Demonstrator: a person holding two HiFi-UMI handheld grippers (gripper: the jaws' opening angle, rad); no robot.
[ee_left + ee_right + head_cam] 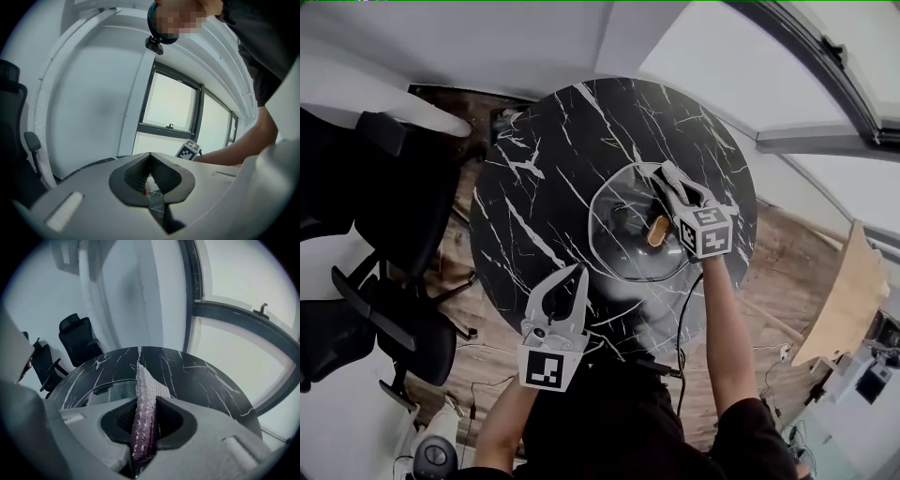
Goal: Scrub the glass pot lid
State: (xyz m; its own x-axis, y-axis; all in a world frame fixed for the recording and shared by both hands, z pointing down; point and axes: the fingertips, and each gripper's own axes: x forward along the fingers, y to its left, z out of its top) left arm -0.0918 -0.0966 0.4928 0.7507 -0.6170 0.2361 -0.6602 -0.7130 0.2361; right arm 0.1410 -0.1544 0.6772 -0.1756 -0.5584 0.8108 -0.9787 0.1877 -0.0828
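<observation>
1. Beneath the right gripper (673,186), seen from the head view, the glass pot lid (619,248) lies flat on the round black marble table (534,187). The jaws reach over the lid's far right part. The marker cube (705,230) behind them shows a black-and-white square pattern, not letters. The left gripper (567,281) hovers at the table's near edge, just short of the lid and apart from it. Its own cube (546,367) carries a like pattern. A black cable (682,309) trails back from the right gripper along the forearm. Office chairs (403,187) stand off to the left gripper's outer side, on a wooden floor (478,375).

2. Between the left gripper's (150,157) jaws, in the left gripper view, nothing is held. The ribbed pads meet at their tips, with only a slit behind through which the marble veins show. Ahead and to the right the other gripper's marker cube (188,150) peeps over the jaw, with the person's arm (234,150) behind it. A window (168,108) lies beyond.

3. Between the right gripper's (145,404) jaws, in the right gripper view, a purplish-white knitted scrubbing cloth (147,385) is pinched edge-on. The jaws are closed tight on it, and its end juts past the tips. The lid's (108,392) rim shows just left of the jaws and lower. Whether cloth meets glass I cannot tell.
</observation>
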